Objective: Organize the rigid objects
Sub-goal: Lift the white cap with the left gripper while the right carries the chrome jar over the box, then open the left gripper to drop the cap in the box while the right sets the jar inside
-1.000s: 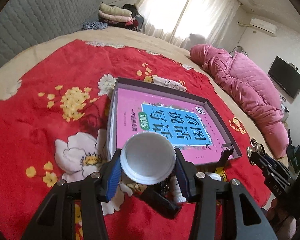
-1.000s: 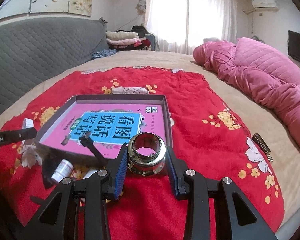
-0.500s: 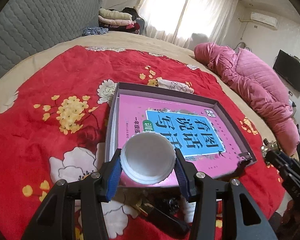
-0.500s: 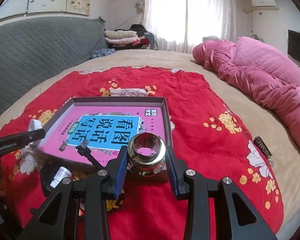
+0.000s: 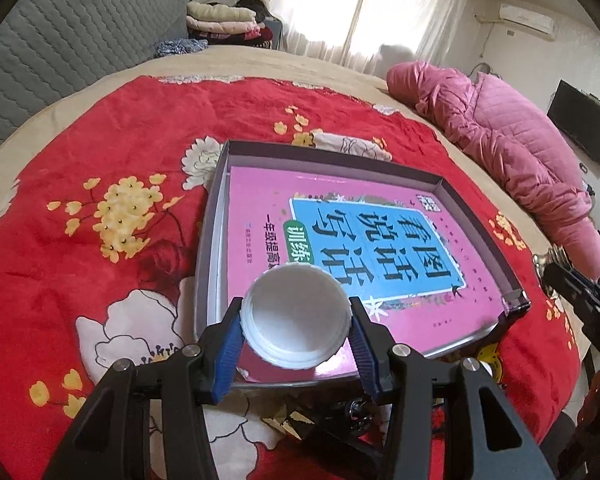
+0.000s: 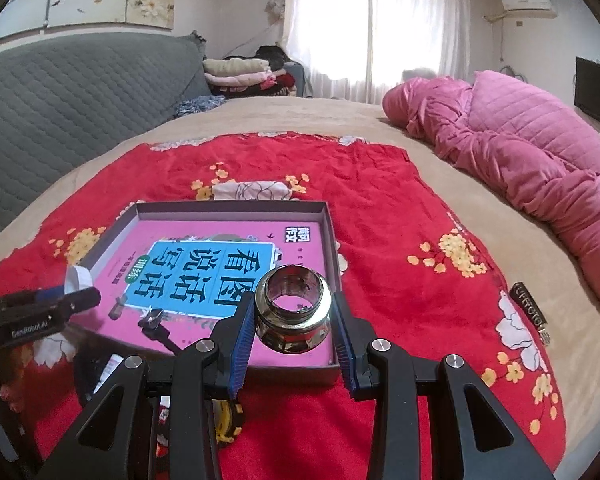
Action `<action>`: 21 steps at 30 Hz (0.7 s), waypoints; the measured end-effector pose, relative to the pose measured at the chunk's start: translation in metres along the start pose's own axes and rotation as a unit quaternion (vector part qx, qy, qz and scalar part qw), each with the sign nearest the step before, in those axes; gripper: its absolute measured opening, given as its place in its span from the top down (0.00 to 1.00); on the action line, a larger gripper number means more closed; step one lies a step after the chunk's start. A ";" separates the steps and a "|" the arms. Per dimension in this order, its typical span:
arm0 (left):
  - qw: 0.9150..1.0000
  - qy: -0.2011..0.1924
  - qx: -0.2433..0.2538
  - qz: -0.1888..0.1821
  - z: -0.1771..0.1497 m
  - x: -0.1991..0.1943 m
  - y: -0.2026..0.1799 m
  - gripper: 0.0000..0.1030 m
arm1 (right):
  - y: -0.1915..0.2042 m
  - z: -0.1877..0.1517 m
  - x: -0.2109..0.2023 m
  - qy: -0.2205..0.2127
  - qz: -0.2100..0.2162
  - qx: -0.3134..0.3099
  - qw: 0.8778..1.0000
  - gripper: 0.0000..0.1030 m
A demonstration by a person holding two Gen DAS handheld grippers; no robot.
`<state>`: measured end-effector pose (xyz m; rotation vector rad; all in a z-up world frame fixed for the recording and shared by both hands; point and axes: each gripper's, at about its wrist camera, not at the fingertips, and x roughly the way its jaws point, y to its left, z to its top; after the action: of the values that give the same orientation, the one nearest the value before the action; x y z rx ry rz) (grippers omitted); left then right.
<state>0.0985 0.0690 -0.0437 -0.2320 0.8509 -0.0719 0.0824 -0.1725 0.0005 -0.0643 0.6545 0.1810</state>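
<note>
My left gripper (image 5: 296, 328) is shut on a white plastic cap (image 5: 295, 316), open side toward the camera, held over the near left corner of a shallow grey box (image 5: 214, 216). The box holds a pink book with a blue title panel (image 5: 372, 236). My right gripper (image 6: 294, 316) is shut on a shiny metal ring fitting (image 6: 294, 308), held above the box's near right corner (image 6: 332, 240). The left gripper with the white cap also shows in the right wrist view (image 6: 76, 280) at the box's left side.
The box lies on a red flowered cloth (image 5: 100, 208) on a bed. Small loose items lie on the cloth below the grippers: a black clip (image 6: 156, 326), a yellow item (image 6: 226, 420), a small white bottle (image 6: 110, 368). A pink quilt (image 6: 520, 152) lies right. A dark lighter (image 6: 530, 308) lies on the cloth's right edge.
Both grippers have moved forward and up over the box's near edge, each still holding its object. The loose items have dropped lower in both views.
</note>
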 end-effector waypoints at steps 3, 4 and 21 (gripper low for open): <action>1.000 0.005 -0.001 -0.003 0.001 0.002 0.001 0.52 | 0.005 0.001 0.005 0.003 0.002 -0.004 1.000 0.63; 1.000 0.005 0.000 -0.002 0.001 0.003 0.001 0.52 | 0.007 0.001 0.006 0.004 0.003 -0.006 1.000 0.63; 1.000 0.019 0.019 0.010 0.002 0.008 -0.002 0.52 | 0.011 0.000 0.052 0.067 -0.005 -0.008 0.998 0.63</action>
<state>0.1048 0.0660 -0.0476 -0.1865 0.8884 -0.0733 0.1207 -0.1545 -0.0314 -0.0962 0.7869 0.1727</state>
